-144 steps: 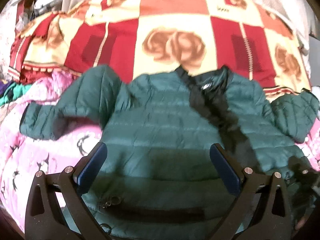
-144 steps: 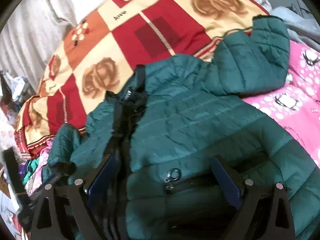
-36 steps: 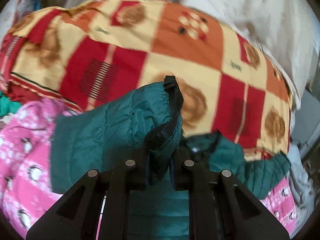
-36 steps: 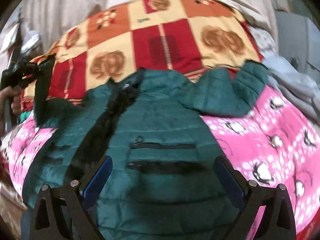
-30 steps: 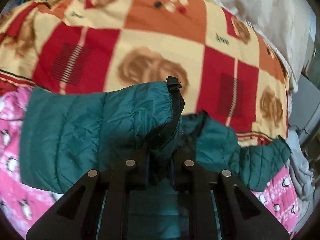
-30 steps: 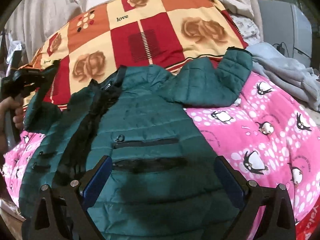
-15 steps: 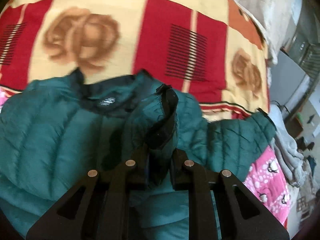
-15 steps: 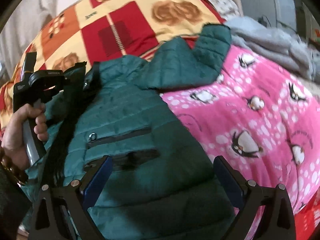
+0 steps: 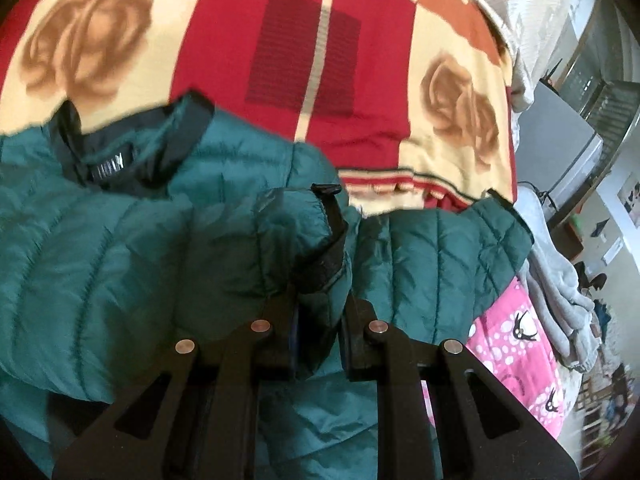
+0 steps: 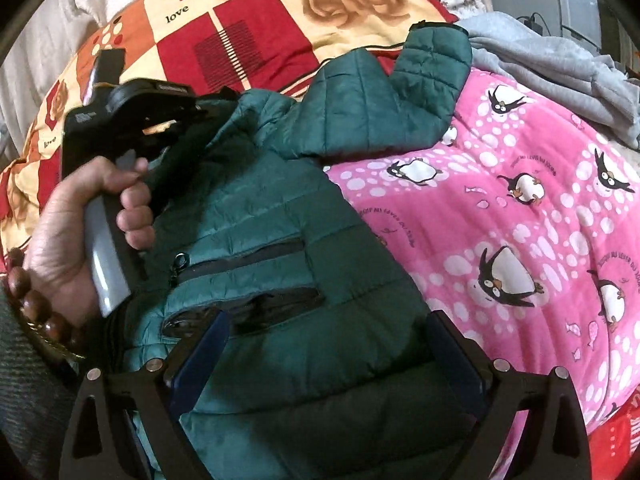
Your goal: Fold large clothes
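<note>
Jacket (image 10: 256, 216) in green quilted fabric spread on pink penguin blanket (image 10: 520, 208), left gripper (image 9: 318, 320) clamped on sleeve cuff (image 9: 316, 240) over the jacket's chest, right gripper (image 10: 324, 356) spread wide above the hem, gripping nothing, rose-patterned quilt (image 9: 360, 60) behind.

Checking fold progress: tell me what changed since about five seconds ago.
The left gripper, open then, has shut on the jacket's left sleeve cuff and carried it rightward across the green jacket chest. The right gripper stays open above the hem; the other sleeve still lies spread on the pink blanket.
</note>
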A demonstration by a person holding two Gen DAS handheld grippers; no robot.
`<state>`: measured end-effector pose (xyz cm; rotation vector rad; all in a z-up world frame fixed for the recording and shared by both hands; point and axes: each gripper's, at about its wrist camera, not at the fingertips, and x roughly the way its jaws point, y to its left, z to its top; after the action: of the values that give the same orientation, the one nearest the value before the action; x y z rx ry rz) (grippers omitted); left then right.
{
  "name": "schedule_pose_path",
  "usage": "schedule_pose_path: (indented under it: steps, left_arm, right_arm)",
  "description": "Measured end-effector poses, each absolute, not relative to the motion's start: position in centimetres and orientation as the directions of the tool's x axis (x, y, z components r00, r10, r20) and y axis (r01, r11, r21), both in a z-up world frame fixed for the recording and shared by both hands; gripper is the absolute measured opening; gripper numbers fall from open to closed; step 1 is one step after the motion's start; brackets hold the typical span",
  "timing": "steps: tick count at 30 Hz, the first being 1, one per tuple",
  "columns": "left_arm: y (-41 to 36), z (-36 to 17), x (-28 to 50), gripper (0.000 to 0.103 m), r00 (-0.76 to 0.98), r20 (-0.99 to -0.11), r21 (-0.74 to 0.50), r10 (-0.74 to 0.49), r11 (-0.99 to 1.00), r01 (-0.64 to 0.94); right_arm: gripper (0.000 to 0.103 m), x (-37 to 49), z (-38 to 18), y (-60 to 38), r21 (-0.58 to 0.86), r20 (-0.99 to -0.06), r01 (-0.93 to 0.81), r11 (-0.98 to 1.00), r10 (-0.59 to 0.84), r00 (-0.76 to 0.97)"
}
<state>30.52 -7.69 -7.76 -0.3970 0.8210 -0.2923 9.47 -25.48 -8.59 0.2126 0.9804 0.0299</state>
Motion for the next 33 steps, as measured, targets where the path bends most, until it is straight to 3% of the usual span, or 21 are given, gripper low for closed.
schedule_pose_path:
  steps: [7,9,11,13,18,29,33]
  left_arm:
    - [-7.5,-10.0,31.1,0.015,0.591,-0.672,-0.489,-0.446,0.867,0.098]
    - [-7.6,-10.2,31.0,0.022,0.568,-0.683,-0.495,-0.459,0.863,0.103]
    - [-7.6,-10.1,30.6,0.045,0.546,-0.666,-0.53,-0.509,0.837,0.133]
    - [-7.3,-9.3,29.5,0.054,0.543,-0.647,-0.546,-0.535,0.822,0.159]
    - [-4.1,-6.8,26.0,0.057,0.557,-0.617,-0.568,-0.555,0.805,0.173]
    - [11.2,-4.6,16.2,0.057,0.707,-0.676,-0.426,-0.208,0.893,-0.144]
    - [13.7,-5.3,13.7,0.057,0.744,-0.663,-0.414,-0.088,0.871,-0.266]
  right_arm:
    - [0.098,9.8,-8.8,-25.3,0.176,-0.831,0.066,0.982,0.112,0.545]
    - [0.098,9.9,-8.8,-25.2,0.168,-0.834,0.066,0.984,0.106,0.542]
    - [0.098,9.9,-8.8,-25.1,0.158,-0.836,0.065,0.985,0.098,0.54]
    - [0.098,10.0,-8.9,-25.1,0.146,-0.839,0.064,0.987,0.09,0.536]
    - [0.098,10.0,-8.9,-24.9,0.122,-0.844,0.066,0.99,0.068,0.532]
    - [0.098,9.1,-7.5,-23.0,0.015,-0.812,0.02,1.0,0.001,0.584]
    - [0.092,9.2,-5.4,-21.9,0.031,-0.766,-0.044,0.999,0.051,0.641]
